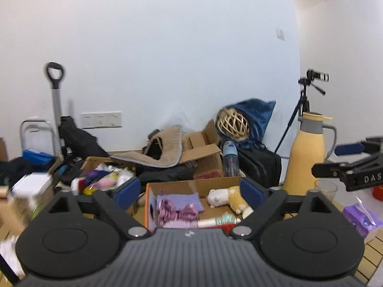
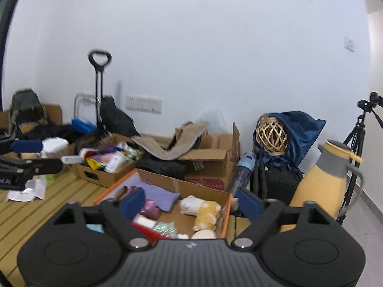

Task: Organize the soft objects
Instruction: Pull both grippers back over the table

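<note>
At lower centre, both grippers, left gripper [image 1: 194, 190] and right gripper [image 2: 191, 202], gape empty above the cardboard box [image 1: 177, 186]; likely between placements, next fetching another soft item.

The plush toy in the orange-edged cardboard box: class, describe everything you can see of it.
The plush toy is a small stuffed animal with a white head and a fuzzy yellow body, soft and pile-like. It lies on its side on the bare floor of the cardboard box, toward the box's right end, head pointing left at a folded purple cloth, apart from it. No gripper touches it. A pale round item lies right by its lower end; contact is unclear.
</note>
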Tool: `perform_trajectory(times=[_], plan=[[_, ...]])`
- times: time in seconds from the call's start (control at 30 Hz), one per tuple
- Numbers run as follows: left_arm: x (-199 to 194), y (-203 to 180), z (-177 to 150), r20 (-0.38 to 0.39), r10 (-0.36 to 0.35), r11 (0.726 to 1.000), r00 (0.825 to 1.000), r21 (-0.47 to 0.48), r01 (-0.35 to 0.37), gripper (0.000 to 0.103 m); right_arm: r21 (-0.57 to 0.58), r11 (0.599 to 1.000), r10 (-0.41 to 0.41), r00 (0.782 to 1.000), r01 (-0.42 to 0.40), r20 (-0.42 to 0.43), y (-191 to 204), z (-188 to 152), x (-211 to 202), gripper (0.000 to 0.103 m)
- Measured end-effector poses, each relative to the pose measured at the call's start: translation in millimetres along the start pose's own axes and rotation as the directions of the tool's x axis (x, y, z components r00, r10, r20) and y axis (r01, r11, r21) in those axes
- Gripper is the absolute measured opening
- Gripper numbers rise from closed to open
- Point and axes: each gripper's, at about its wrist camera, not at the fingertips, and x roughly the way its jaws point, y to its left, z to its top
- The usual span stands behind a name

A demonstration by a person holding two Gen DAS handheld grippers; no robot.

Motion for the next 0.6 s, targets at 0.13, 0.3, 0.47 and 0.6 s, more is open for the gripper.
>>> perform_trajectory(times=[0.13, 0.3, 0.47, 0.6], plan=[[-73.0, -6.9, -58.2, 0.050, 0.041, 0.999, 0.998, -0.002, -0.040, 0.103, 0.036, 0.999, 0.009, 0.998, -0.011, 0.066, 24.5, -64.4, -56.1, 0.093], [-146.4, -12.3, -114.6, 0.066, 0.138, 0.990, 0.988, -0.034, -0.136, 0.103, 0.083, 0.994, 0.065, 0.995, -0.071, 0.071, 56.8, -137.9, -116.5, 0.097], [-171.7, -9.3, -141.5, -0.006, 0.154, 0.986, 0.988, -0.058, -0.154, 0.103, 0.091, 0.992, 0.085, 0.996, -0.088, 0.035, 76.8, -185.2, -155.0, 0.101], [-171.9, -5.2, -134.4, 0.026, 0.154, 0.985, 0.988, -0.077, -0.151, 0.103, 0.098, 0.993, 0.058, 0.998, -0.060, 0.017, 82.4, -187.2, -157.9, 0.101]])
